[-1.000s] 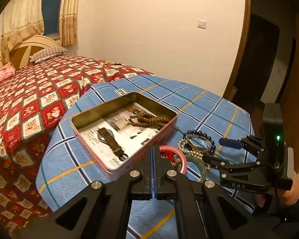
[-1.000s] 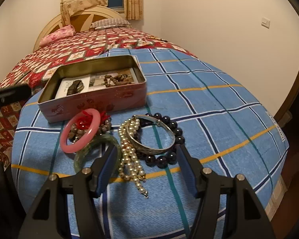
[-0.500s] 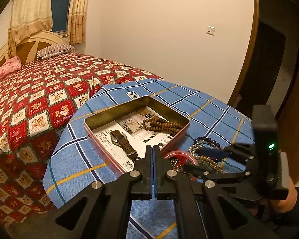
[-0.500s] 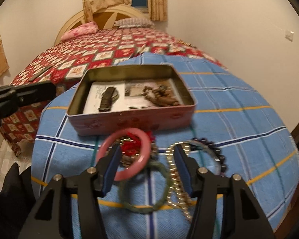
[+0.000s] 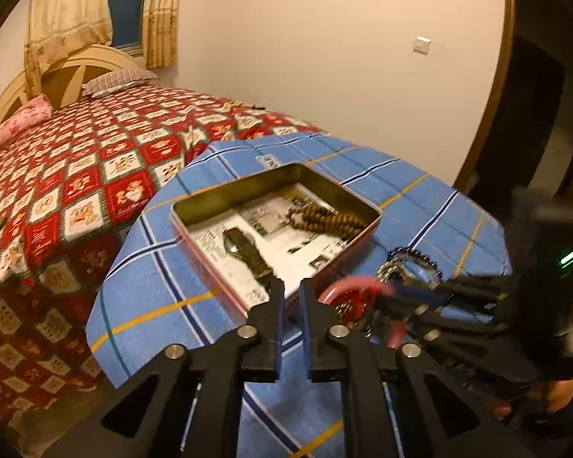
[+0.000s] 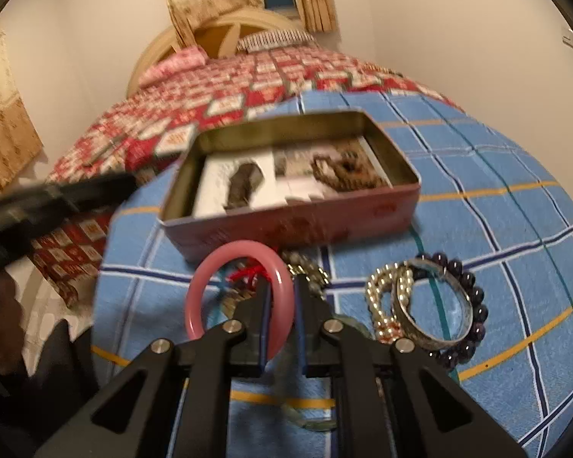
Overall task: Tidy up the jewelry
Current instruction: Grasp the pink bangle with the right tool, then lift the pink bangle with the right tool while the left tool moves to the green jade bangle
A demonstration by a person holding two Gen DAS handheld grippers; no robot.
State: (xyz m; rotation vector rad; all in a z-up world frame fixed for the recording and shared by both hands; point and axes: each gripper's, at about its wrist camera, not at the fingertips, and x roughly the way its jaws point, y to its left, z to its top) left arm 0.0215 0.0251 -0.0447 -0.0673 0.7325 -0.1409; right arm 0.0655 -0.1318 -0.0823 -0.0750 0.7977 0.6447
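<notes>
An open pink tin [image 6: 286, 225] stands on the blue checked table and holds a watch [image 6: 244, 183] and brown beads [image 6: 347, 170]. In front of it, a pink bangle [image 6: 244, 247] stands tilted up with its right arc between the pads of my right gripper [image 6: 282, 290], whose jaws are closing on it. A pearl strand [image 6: 382, 301], a silver bangle [image 6: 412, 324] and a dark bead bracelet [image 6: 477, 305] lie to the right. My left gripper [image 5: 291, 286] hovers at the tin's [image 5: 210, 200] near corner, its jaws opening with nothing between them.
A green bangle [image 6: 313, 423] and a red-corded piece [image 6: 248, 274] lie under the right gripper. A bed with a red quilt [image 5: 76, 175] lies beyond the table's far edge. A person's hand [image 5: 557, 400] holds the right gripper.
My right gripper moved left from the pearls and silver bangle to the pink bangle and narrowed around it. The left jaws went from shut to slightly apart.
</notes>
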